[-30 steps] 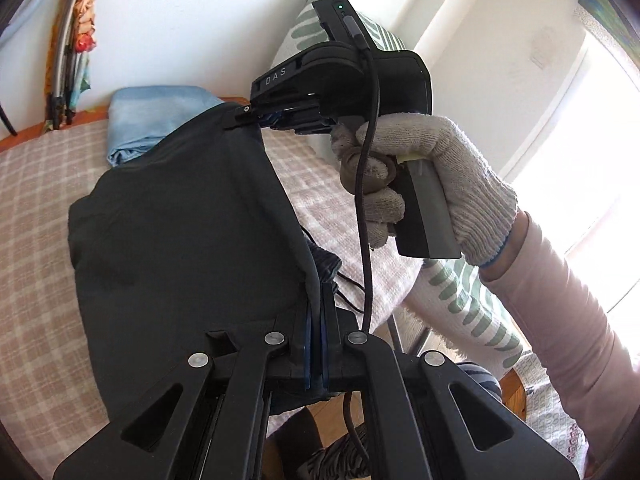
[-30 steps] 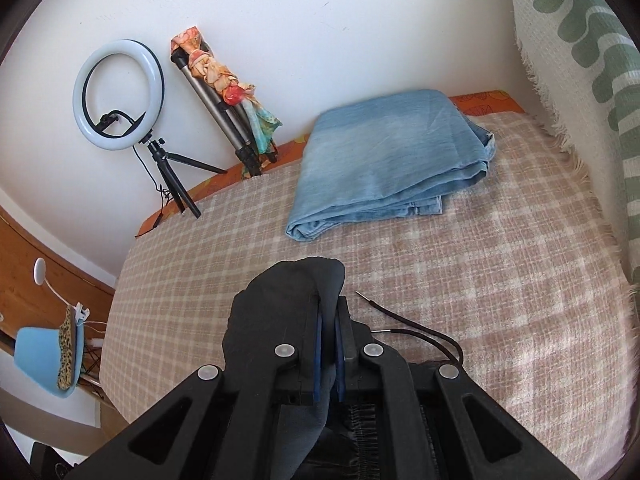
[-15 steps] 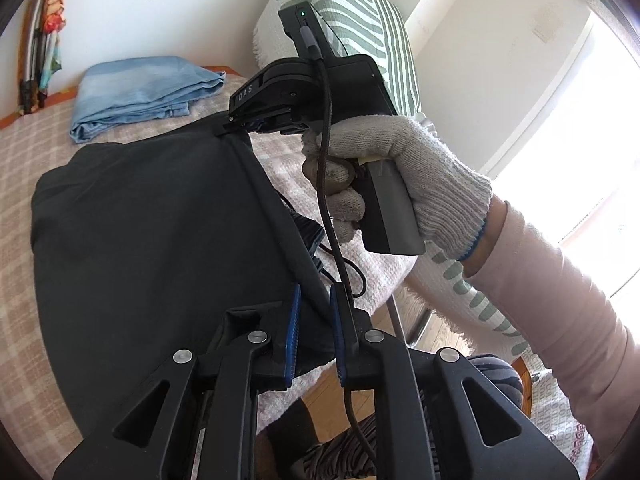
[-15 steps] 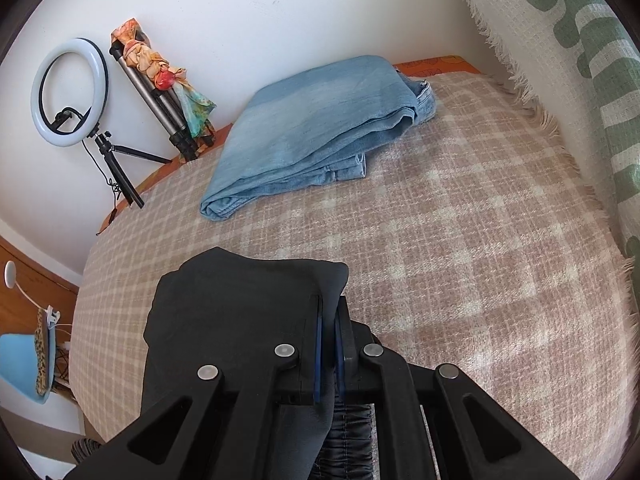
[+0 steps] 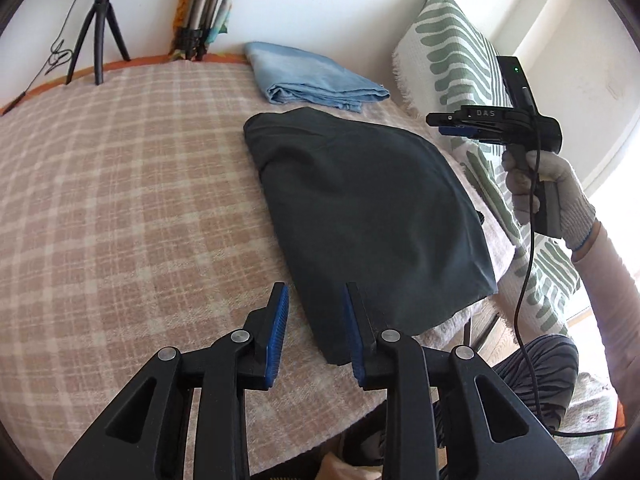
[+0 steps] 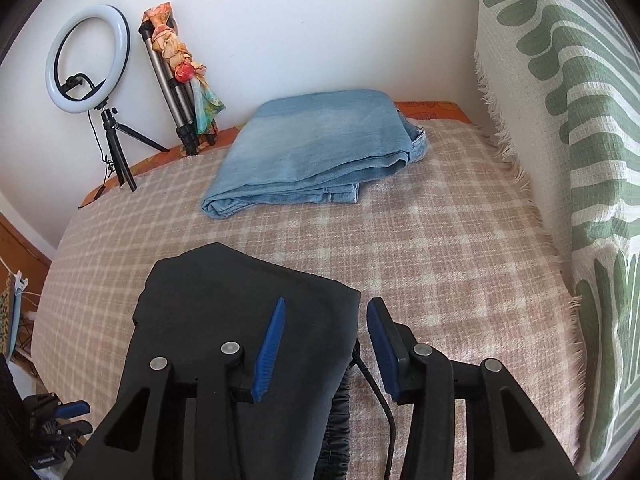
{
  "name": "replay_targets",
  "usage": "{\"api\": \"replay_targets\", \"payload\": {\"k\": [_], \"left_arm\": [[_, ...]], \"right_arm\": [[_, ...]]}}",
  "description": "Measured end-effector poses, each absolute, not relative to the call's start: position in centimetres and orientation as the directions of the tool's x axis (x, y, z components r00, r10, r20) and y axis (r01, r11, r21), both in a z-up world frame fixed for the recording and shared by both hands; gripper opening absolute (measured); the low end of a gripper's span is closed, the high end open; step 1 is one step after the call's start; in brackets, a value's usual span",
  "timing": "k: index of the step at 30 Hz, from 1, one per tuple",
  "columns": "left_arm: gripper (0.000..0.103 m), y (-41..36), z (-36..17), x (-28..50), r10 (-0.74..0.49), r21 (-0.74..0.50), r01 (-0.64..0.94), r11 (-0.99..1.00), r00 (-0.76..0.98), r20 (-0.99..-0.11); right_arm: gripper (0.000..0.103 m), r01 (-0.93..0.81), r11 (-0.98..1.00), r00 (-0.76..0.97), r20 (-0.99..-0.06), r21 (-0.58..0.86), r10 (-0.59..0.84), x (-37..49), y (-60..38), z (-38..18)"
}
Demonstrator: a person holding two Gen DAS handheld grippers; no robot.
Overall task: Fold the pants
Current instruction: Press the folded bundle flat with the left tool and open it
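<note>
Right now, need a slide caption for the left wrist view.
Open left gripper above the folded dark charcoal pants on the plaid-covered table; folded light-blue jeans behind.

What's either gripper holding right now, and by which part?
Nothing. The left gripper and right gripper both have jaws open and empty; the black pants lie folded on the bed.

Left hand-held gripper (image 5: 315,310) and right hand-held gripper (image 6: 325,326), jaws apart, empty.

White letters "DAS" on the black body of the right tongs (image 5: 456,125), no other legible text
</note>
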State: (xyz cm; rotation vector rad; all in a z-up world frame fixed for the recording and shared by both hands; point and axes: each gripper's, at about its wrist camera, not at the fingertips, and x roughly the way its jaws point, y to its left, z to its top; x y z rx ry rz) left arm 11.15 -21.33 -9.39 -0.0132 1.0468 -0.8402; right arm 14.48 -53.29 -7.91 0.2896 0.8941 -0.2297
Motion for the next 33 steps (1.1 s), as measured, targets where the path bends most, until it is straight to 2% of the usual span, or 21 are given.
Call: {"api": "replay_targets", "payload": {"k": [4,8,11,13,15,16,17,19,21,24,26,30,33], "left_arm": [[0.026,-22.4,-11.2,11.6,-0.629,-0.437,0.580,0.687,0.173,-0.758],[0.026,-23.5,-12.2,11.2,-0.635,-0.457,0.578,0.676,0.143,-0.759],[0.025,-24.0,-12.6,10.8,-0.649,-0.467,0.586,0.663,0.138,-0.748],[0.023,-24.4,-12.4,10.4,-0.649,-0.458,0.595,0.660,0.146,-0.747],[0.019,-24.5,-12.2,10.1,-0.646,-0.447,0.600,0.663,0.157,-0.748],[0.016,-24.7,-12.2,10.0,-0.640,-0.438,0.601,0.668,0.165,-0.751],[0.011,-24.8,-12.1,9.9,-0.634,-0.427,0.603,0.674,0.176,-0.753],[0.008,-25.0,-11.9,9.4,-0.634,-0.414,0.613,0.672,0.188,-0.750],[0.007,-25.2,-11.6,8.8,-0.634,-0.397,0.634,0.664,0.196,-0.748],[0.007,-25.8,-11.5,7.6,-0.620,-0.355,0.662,0.659,0.211,-0.756],[0.007,-25.8,-11.5,7.3,-0.616,-0.341,0.672,0.657,0.218,-0.757],[0.007,-25.4,-11.7,7.5,-0.630,-0.375,0.652,0.659,0.206,-0.748],[0.007,-25.5,-11.6,6.4,-0.602,-0.293,0.695,0.656,0.249,-0.758]], "right_arm": [[0.061,0.351,0.930,0.561,-0.820,0.112,-0.113,14.9,-53.4,-8.9],[0.062,0.405,0.908,0.503,-0.856,0.106,-0.124,15.4,-54.6,-11.0],[0.060,0.413,0.892,0.507,-0.860,0.186,-0.055,15.5,-55.4,-12.1],[0.033,0.410,0.884,0.519,-0.855,0.224,-0.024,15.7,-55.6,-12.5],[0.026,0.405,0.883,0.524,-0.851,0.238,-0.012,16.1,-55.6,-12.6],[0.015,0.401,0.887,0.527,-0.849,0.227,-0.021,16.2,-55.4,-12.5],[0.010,0.393,0.894,0.531,-0.847,0.218,-0.027,16.4,-55.1,-12.4],[0.004,0.385,0.905,0.530,-0.846,0.183,-0.055,16.9,-54.5,-12.2],[0.003,0.389,0.909,0.528,-0.845,0.148,-0.088,17.4,-54.3,-12.0],[0.002,0.384,0.917,0.515,-0.850,0.111,-0.113,18.3,-54.2,-11.9],[0.006,0.360,0.929,0.509,-0.852,0.082,-0.122,18.7,-53.6,-11.6],[0.008,0.335,0.941,0.530,-0.836,0.052,-0.143,19.1,-52.8,-10.3],[0.036,0.329,0.943,0.544,-0.826,0.049,-0.146,19.0,-52.6,-9.4]]}}
